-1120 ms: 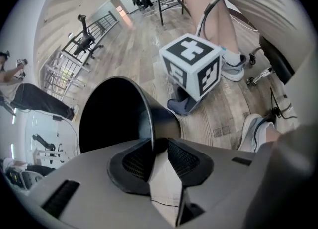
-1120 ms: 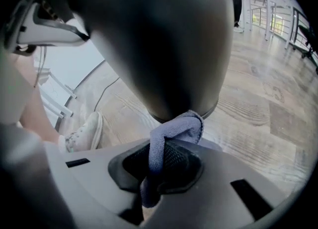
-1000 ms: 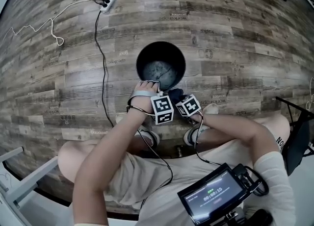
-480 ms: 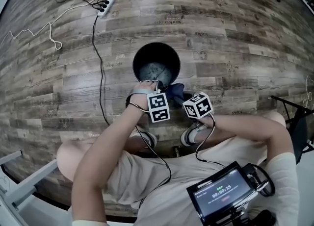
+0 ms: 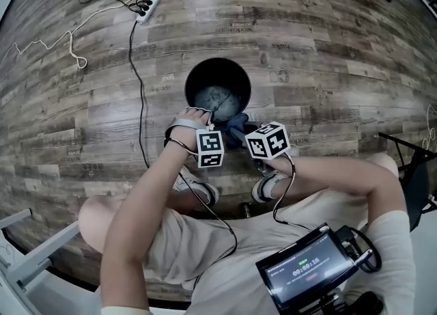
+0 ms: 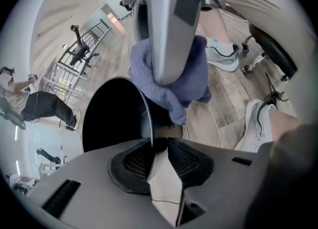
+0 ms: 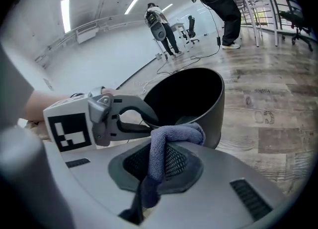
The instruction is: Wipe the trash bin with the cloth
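Note:
The black round trash bin point(image 5: 218, 88) stands open on the wood floor in front of the person's feet. My left gripper point(image 5: 205, 114) is shut on the near rim of the trash bin point(image 6: 117, 118); the thin wall sits between the pads of the left gripper point(image 6: 158, 146). Just outside the near right rim, my right gripper point(image 5: 240, 130) is shut on a blue cloth point(image 5: 236, 125). In the right gripper view the cloth point(image 7: 171, 136) is bunched between the jaws of the right gripper point(image 7: 156, 168), close to the bin point(image 7: 191, 99). The same cloth point(image 6: 169, 76) hangs above the rim.
A white power strip point(image 5: 144, 4) with cables lies on the floor at the far left, and a black cable point(image 5: 141, 88) runs past the bin. Two shoes point(image 5: 198, 190) sit under the grippers. A screen device point(image 5: 307, 272) hangs at the chest. A chair base point(image 5: 410, 163) stands right.
My right gripper has risen with the cloth, from low beside the bin up to its rim. The left gripper stays clamped on the rim and has shifted slightly left.

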